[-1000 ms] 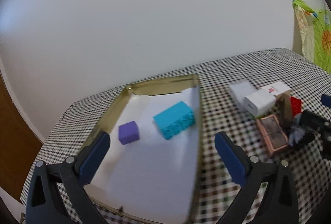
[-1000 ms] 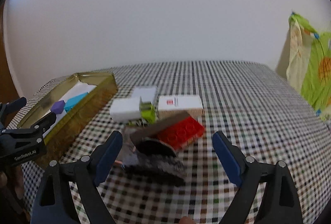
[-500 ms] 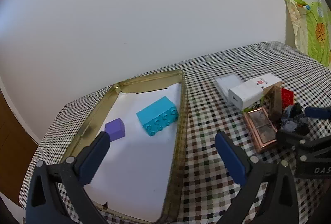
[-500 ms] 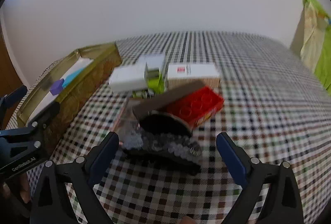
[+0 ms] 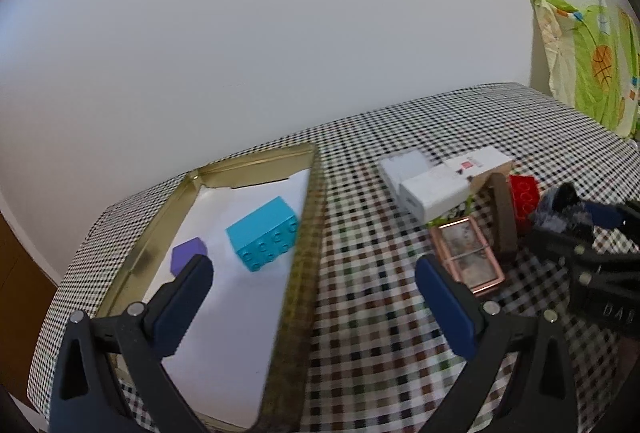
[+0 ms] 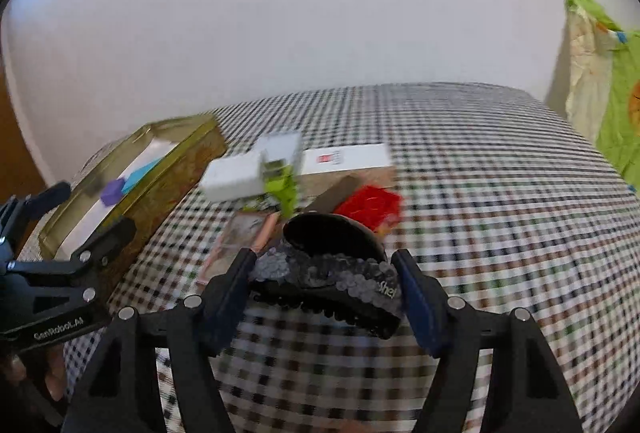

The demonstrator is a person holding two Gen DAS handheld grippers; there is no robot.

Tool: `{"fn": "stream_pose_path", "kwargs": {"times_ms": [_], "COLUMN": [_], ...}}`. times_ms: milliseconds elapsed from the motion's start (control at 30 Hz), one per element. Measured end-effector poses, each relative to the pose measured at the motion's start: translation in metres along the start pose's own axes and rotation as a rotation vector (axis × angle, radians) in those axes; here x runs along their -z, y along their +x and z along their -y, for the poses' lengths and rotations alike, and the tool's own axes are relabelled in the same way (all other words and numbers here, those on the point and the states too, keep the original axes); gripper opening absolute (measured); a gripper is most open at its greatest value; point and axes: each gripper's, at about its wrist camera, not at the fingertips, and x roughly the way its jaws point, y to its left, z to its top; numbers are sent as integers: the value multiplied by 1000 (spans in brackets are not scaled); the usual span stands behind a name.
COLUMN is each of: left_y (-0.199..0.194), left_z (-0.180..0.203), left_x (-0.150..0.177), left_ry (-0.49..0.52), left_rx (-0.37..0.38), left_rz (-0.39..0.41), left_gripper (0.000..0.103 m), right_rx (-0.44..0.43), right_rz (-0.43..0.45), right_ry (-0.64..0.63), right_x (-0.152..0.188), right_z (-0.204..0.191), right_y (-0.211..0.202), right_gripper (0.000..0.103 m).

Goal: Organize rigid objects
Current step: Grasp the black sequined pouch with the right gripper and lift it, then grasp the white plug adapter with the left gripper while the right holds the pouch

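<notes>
1. The left gripper (image 5: 312, 293) is spread wide with nothing between its blue pads; it hangs over the right wall of the gold tin (image 5: 304, 233), one finger above the white lining, the other above the checked cloth (image 5: 360, 333).
2. In the tin lie a teal brick (image 5: 264, 235) near its middle and a purple block (image 5: 186, 257) at about 9 o'clock from the brick, close but apart.
3. The right gripper (image 6: 324, 283) has its fingers set on either side of a black sequinned hair clip (image 6: 328, 269). The pads (image 6: 416, 297) sit at the clip's two ends; whether they are pressing on it cannot be told through the blur.
4. The clip sits at the near edge of the pile, at 6 o'clock from a red brick (image 6: 370, 203) and a brown slab (image 6: 332, 195) that leans against the brick.
5. At 10 o'clock from the clip lies a rose-gold palette (image 6: 236, 237), flat on the cloth.
6. Behind these, toward 12 o'clock, stand a white charger (image 6: 236, 177), a white box with a red mark (image 6: 346, 157) and a lime-green piece (image 6: 280, 183), all crowded together.
7. The pile lies at 3 o'clock from the tin in the left wrist view, well apart from its wall.
8. A green printed cloth (image 5: 592, 61) hangs at the far right.
</notes>
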Motion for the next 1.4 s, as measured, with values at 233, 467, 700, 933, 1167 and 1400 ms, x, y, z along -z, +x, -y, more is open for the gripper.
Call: {"fn": "stream_pose_path", "kwargs": {"times_ms": [233,467,700,933,1167,1400], "left_y": [3,7,32,47,59,72], "left_z": [15,36,46,53,59,59], "left_x": [-4,-12,-37,-40,-41,-42], "left_ry": [2,19,-19,-29,-34,-56], "left_rx": [41,96,110,114,116,132], "left_rz": [-8,-3,-32,-55,-58,-89], "left_gripper": [103,102,102,102,102,91], "right_rx": [35,42,107,151,159,174], "right_rz": [4,7,56,65,82,99], "right_ry": [56,80,32,13,12,-22], "right_x": [0,-5,-22,-33,-33,-31], "right_z": [26,39,34,36,34,29], "right_y": [-5,-9,-11,7,6,4], "right_gripper": [71,71,71,71,71,71]}}
